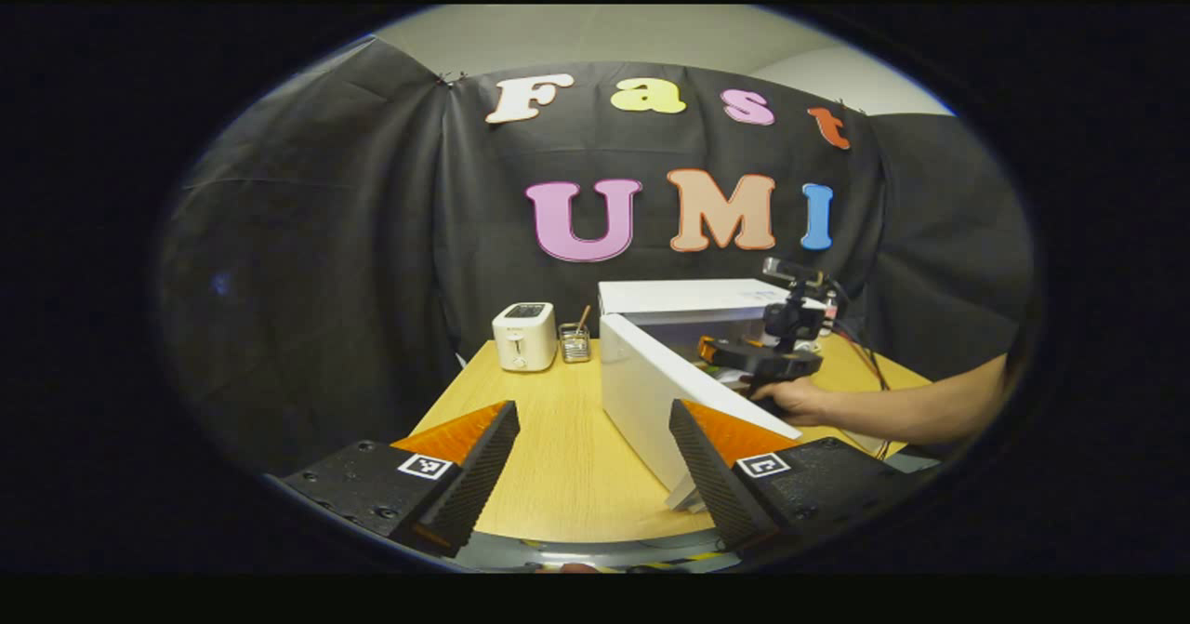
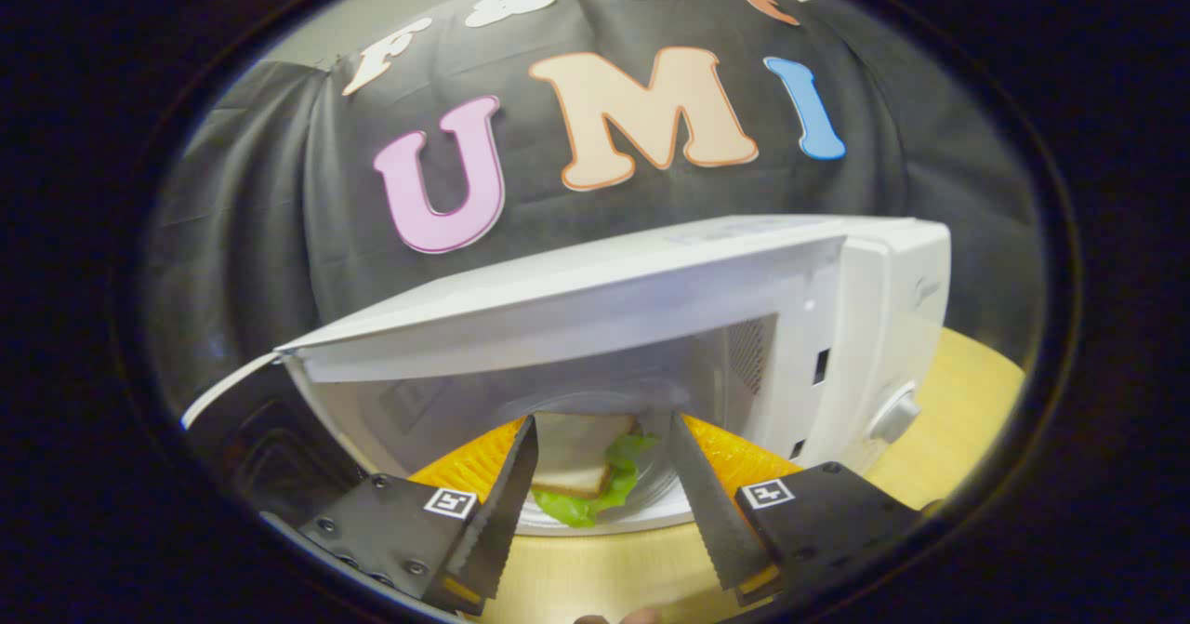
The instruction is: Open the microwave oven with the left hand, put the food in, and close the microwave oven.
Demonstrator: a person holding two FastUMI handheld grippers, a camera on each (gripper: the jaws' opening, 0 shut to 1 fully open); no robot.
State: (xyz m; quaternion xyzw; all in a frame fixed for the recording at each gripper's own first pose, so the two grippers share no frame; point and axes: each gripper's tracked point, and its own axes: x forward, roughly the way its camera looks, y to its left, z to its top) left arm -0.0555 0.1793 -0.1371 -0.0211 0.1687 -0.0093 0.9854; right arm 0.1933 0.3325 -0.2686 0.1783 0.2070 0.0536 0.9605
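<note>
In the right gripper view, the right gripper (image 2: 602, 475) is holding its jaws spread apart, released, with nothing pressed between them. Just beyond the fingertips a sandwich (image 2: 581, 471) with green lettuce is lying on a white plate (image 2: 641, 515), sitting at the mouth of the white microwave oven (image 2: 837, 326); whether the plate is fully inside the cavity is hard to judge through the fisheye bend. The oven's door (image 2: 260, 419) is standing swung out to the left, dark on its inner face, and a round knob (image 2: 894, 415) is showing on the control panel.

In the left gripper view, the left gripper (image 1: 595, 466) is likewise hanging released, jaws wide, over the wooden table (image 1: 558, 457). From here the open door (image 1: 669, 401) is showing its white edge, with the other gripper (image 1: 762, 354) and the hand (image 1: 795, 401) holding it reaching in behind it. A white toaster (image 1: 524, 336) and a small glass jar (image 1: 575, 342) are standing near the table's far edge, left of the oven.
</note>
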